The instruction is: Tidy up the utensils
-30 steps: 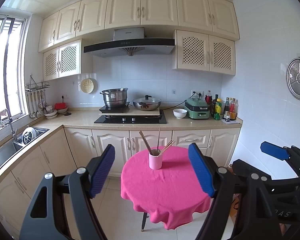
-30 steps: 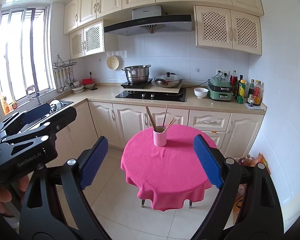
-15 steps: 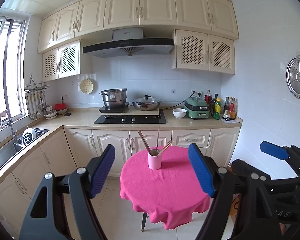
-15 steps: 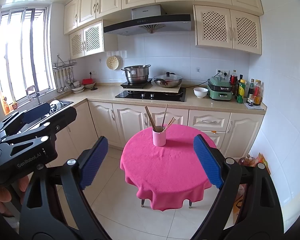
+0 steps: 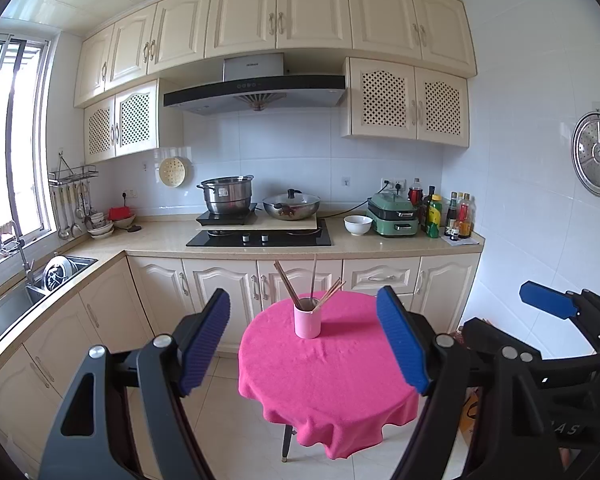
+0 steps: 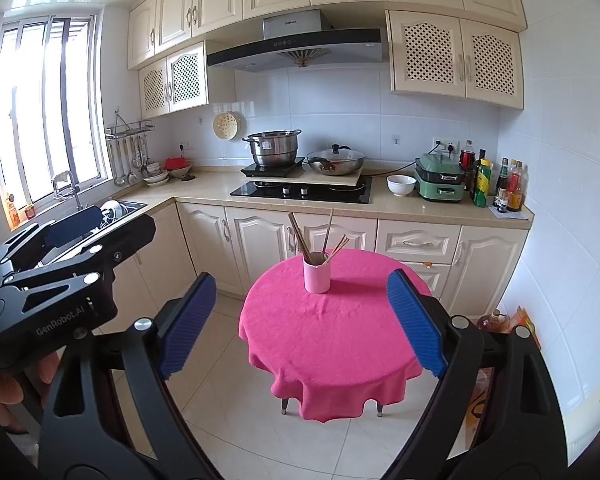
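Chopsticks [image 6: 300, 236] in cup [image 6: 317, 276], apparently beyond open right claw [image 6: 302, 326]

Both the left gripper [image 5: 304, 340] and right gripper [image 6: 302, 324] point slightly downward, side by side, jaws spread wide and empty.

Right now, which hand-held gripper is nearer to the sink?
Left. The left hand-held gripper has the sink just to its left; the right hand-held gripper is beyond it, farther away.

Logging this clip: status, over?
Left gripper and right gripper open, empty. Chopsticks upright in pink cup on the table. Path clear.
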Demonstrator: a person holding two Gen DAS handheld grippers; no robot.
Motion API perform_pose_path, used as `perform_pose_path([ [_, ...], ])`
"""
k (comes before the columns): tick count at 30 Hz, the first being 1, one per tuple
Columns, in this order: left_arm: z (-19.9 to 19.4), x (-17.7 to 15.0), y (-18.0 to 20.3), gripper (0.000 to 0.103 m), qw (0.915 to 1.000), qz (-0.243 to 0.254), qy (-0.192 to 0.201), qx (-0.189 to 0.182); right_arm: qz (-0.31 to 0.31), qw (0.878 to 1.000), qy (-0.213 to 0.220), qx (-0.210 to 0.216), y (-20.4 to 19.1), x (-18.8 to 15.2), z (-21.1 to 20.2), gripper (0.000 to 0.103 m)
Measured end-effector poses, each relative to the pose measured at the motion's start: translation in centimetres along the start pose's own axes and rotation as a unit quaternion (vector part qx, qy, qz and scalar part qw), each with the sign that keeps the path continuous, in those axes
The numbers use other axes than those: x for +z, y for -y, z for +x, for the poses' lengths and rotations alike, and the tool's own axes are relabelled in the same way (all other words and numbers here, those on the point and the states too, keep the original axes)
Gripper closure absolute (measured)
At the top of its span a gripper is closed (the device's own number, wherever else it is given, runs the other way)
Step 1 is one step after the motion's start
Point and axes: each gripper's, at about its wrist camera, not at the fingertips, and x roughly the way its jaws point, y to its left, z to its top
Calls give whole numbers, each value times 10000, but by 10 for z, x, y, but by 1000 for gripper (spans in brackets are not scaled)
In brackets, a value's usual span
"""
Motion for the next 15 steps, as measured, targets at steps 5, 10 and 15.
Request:
perform_pose_path([
  [5, 1, -2, 4, 28, 10000, 32, -20, -22, 20, 10000, -13, 4, 7, 1, 0, 17],
  [10, 1, -2, 7, 28, 10000, 44, -27, -24, 26, 10000, -4, 3, 9, 1, -1, 17],
  [15, 1, -3, 7, 28, 10000, 54, -37, -22, 40, 10000, -16, 8, 10, 0, -1, 17],
])
